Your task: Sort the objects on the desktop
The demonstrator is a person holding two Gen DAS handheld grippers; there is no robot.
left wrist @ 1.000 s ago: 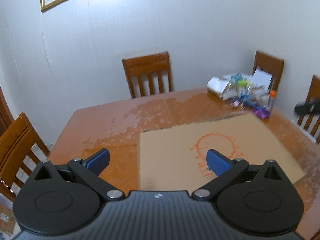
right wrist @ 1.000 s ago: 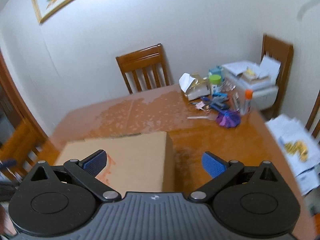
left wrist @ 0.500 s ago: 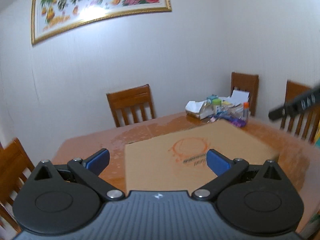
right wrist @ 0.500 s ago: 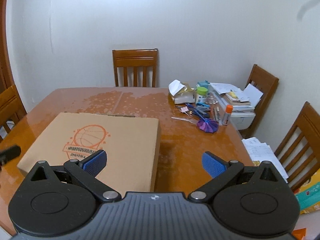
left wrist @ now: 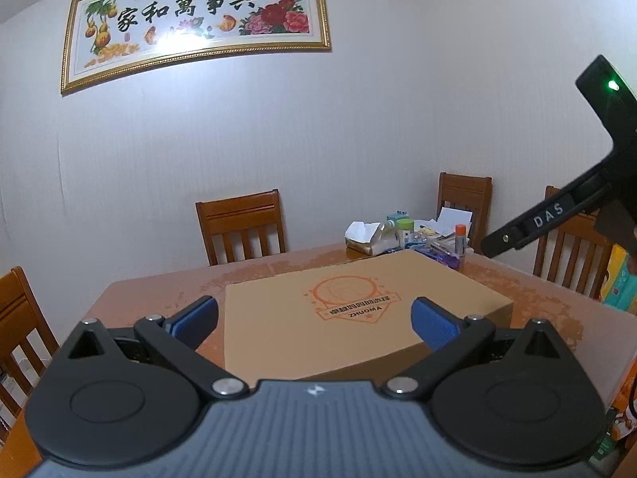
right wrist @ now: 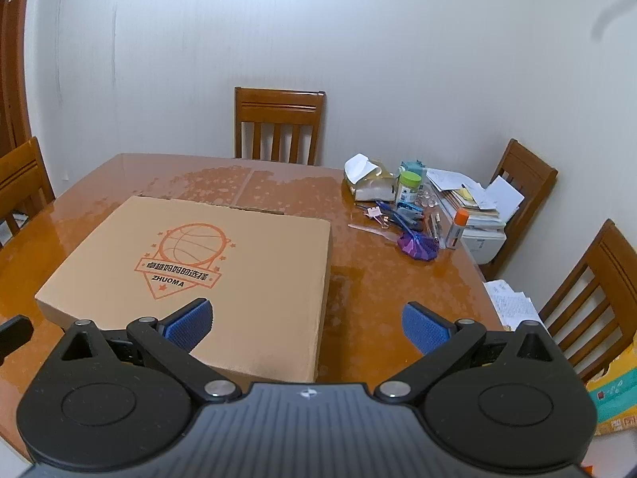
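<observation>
A flat cardboard box with an orange basketball logo lies on the wooden table. At the table's far right corner sits a clutter of small desktop objects: a green-lidded jar, a purple fan-like item, an orange-capped tube, clips and pens. My left gripper is open above the near edge of the box, holding nothing. My right gripper is open over the box's near right corner, also holding nothing. The right tool's body shows in the left wrist view.
Wooden chairs stand around the table: one at the far side, two on the right, one on the left. A stack of papers and a white device sit at the right edge. A framed picture hangs on the wall.
Both cameras have pulled back and tilted up: the box and the clutter now sit farther off and the wall picture fills more of the left wrist view. Both grippers stay open.
</observation>
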